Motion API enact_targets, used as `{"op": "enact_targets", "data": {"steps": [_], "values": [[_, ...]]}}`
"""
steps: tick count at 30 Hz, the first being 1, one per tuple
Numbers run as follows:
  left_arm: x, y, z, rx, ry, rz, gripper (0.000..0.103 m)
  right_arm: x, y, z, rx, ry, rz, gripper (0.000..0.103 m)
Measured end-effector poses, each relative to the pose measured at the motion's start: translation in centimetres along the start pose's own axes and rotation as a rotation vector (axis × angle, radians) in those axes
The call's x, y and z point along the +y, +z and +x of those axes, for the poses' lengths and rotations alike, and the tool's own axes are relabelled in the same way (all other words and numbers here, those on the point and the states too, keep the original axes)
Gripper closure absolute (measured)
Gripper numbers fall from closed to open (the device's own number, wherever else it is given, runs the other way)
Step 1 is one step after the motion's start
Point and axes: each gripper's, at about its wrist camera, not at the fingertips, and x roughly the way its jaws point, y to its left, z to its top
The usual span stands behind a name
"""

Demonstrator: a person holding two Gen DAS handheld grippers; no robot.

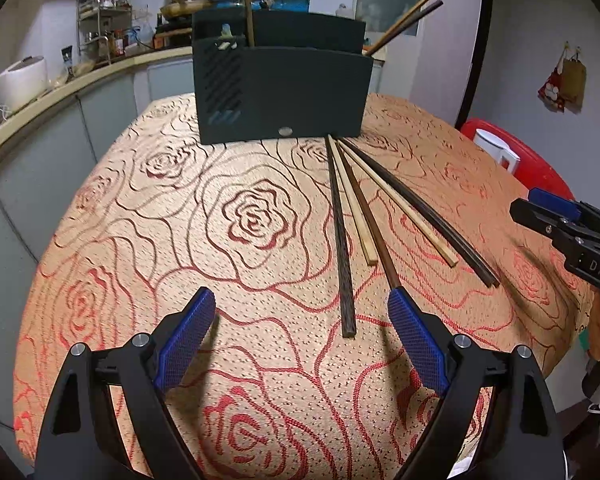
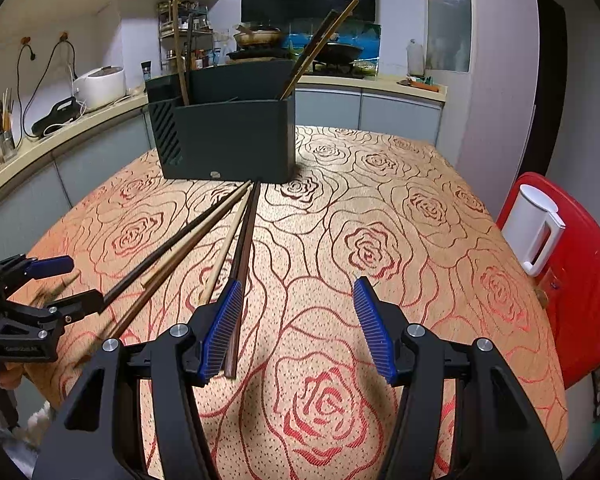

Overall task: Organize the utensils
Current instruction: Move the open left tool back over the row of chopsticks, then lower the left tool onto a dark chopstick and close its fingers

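Several loose chopsticks (image 1: 360, 208) lie fanned out on the rose-patterned tablecloth, tips pointing at a dark utensil holder (image 1: 282, 92). They also show in the right wrist view (image 2: 220, 236). The holder (image 2: 228, 136) has chopsticks (image 2: 320, 44) standing in its compartments. My left gripper (image 1: 302, 316) is open and empty, just short of the near ends of the chopsticks. My right gripper (image 2: 296, 312) is open and empty, its left finger (image 2: 220, 332) beside the darkest chopstick. The right gripper shows at the right edge of the left wrist view (image 1: 572, 232).
The table (image 1: 140, 240) is round with edges falling off left and right. A red chair (image 2: 580, 280) with a white jug (image 2: 534, 232) stands at the right. A kitchen counter (image 2: 60, 128) with appliances runs behind.
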Motion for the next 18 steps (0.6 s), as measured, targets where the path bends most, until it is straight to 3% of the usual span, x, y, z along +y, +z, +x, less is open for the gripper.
{"op": "enact_targets", "data": {"steps": [10, 18], "values": [[0.1, -0.1, 0.7, 0.020, 0.013, -0.004, 0.028, 1.3, -2.5, 0.1, 0.054, 0.050, -0.068, 0.047], [-0.3, -0.2, 0.8, 0.018, 0.044, 0.031, 0.035, 1.6, -3.9, 0.5, 0.102, 0.051, -0.117, 0.057]]}}
